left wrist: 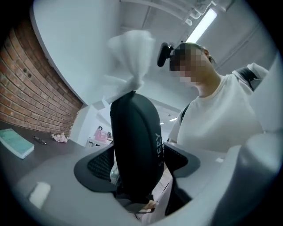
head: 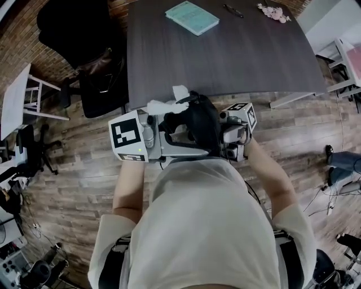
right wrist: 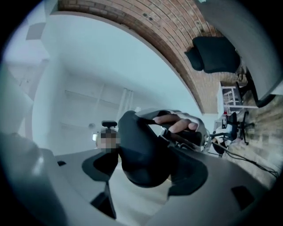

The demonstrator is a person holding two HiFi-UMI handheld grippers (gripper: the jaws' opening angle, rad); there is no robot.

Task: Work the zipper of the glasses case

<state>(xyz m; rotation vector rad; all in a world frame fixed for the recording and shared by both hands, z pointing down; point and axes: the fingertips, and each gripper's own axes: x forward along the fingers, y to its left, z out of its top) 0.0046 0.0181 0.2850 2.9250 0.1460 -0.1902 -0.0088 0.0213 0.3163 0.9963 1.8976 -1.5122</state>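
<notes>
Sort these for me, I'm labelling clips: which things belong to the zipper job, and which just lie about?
Job: case; white cloth sticking out of it.
Lying about: book, pen, flowers on the table; chair beside it.

Soft, even indoor light; a ceiling strip lamp glares. Edges bend and darken; things just before the right gripper blur.

Head view looks steeply down over the desk; both gripper views tilt upward, close on the shared glasses case.
</notes>
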